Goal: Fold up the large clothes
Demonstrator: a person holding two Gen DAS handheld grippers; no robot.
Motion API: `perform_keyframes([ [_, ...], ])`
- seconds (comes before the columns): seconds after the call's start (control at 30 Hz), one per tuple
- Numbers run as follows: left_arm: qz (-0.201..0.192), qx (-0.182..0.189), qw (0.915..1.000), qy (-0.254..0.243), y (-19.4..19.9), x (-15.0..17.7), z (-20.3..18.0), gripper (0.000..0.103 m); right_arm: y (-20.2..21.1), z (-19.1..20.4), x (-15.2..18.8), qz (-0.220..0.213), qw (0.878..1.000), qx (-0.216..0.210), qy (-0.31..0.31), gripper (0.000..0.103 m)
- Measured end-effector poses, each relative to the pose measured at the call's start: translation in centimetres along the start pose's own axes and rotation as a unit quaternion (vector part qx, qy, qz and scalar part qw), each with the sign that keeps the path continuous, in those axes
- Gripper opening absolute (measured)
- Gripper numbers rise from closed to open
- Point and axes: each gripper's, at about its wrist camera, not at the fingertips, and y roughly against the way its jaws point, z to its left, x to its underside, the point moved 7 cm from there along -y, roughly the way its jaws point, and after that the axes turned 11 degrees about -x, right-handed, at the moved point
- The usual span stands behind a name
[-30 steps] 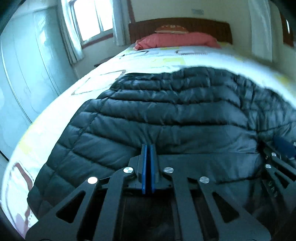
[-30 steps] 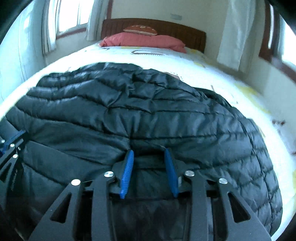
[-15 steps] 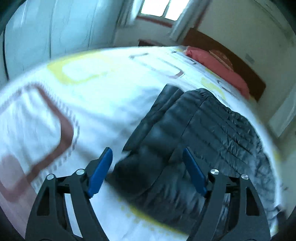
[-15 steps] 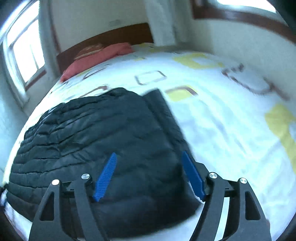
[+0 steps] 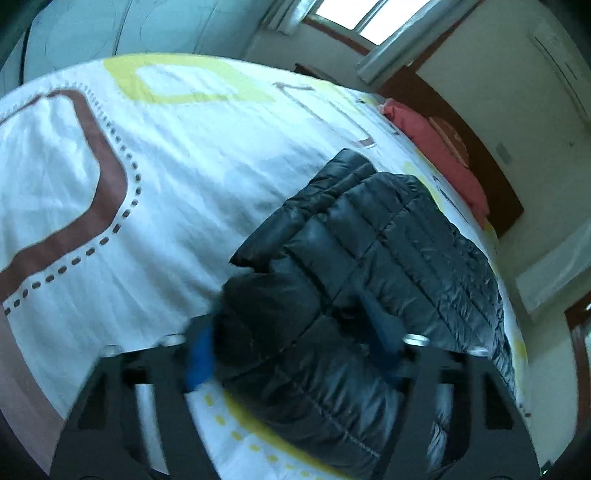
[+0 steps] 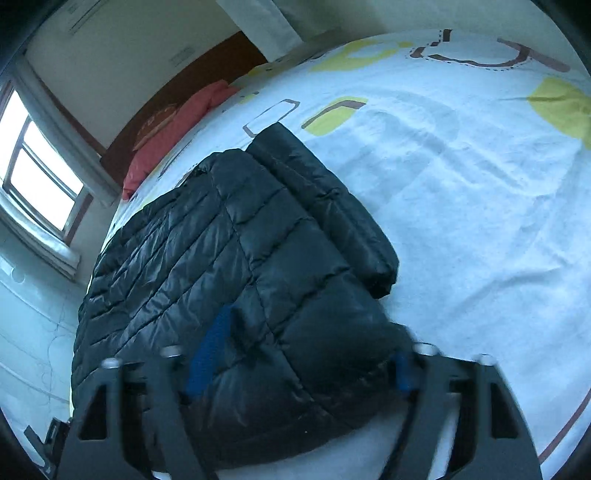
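Observation:
A black quilted puffer jacket lies folded on the bed, also seen in the right wrist view. My left gripper is open, its blue fingers straddling the jacket's near left corner. My right gripper is open, its fingers straddling the jacket's near right corner. A folded sleeve lies along the jacket's right side. Neither gripper holds fabric.
The bed sheet is white with brown and yellow shapes. Red pillows and a dark wooden headboard are at the far end. A window and wardrobe doors stand on the left.
Both grippers opened, letting go of the jacket's edge, and swung outward to its two near corners. They have since closed in on the corners.

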Motion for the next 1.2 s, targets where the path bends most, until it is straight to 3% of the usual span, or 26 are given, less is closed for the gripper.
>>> perform_keyframes([
  [0.03,-0.008,-0.003,0.9999,-0.013,0.2,0.0,-0.3,0.044,0.2,0.0,-0.3,0.000,1.000,-0.005,0.002,0.041],
  [0.13,-0.022,0.014,0.9990,-0.036,1.2,-0.1,-0.8,0.029,1.1,0.7,-0.6,-0.003,1.000,-0.024,0.009,0.026],
  [0.23,-0.023,0.027,0.9985,-0.043,2.0,-0.2,-0.7,0.023,2.2,1.3,-0.3,-0.006,0.999,-0.034,0.016,0.021],
  [0.87,0.017,0.046,0.9966,-0.066,9.7,3.5,6.7,0.021,12.1,-1.7,7.6,0.036,0.998,-0.048,0.034,0.020],
  [0.97,0.016,0.043,0.9958,-0.079,9.9,4.0,7.6,0.026,11.9,-2.0,7.7,0.042,0.997,-0.038,0.047,0.026],
  [1.13,0.011,0.020,0.9975,-0.068,10.9,3.2,9.5,0.053,12.7,-2.7,7.1,0.030,0.999,-0.030,0.029,0.047],
  [1.2,-0.007,-0.003,0.9972,-0.074,12.0,2.7,10.6,0.056,13.5,-3.2,6.7,0.019,0.999,-0.018,0.031,0.050],
])
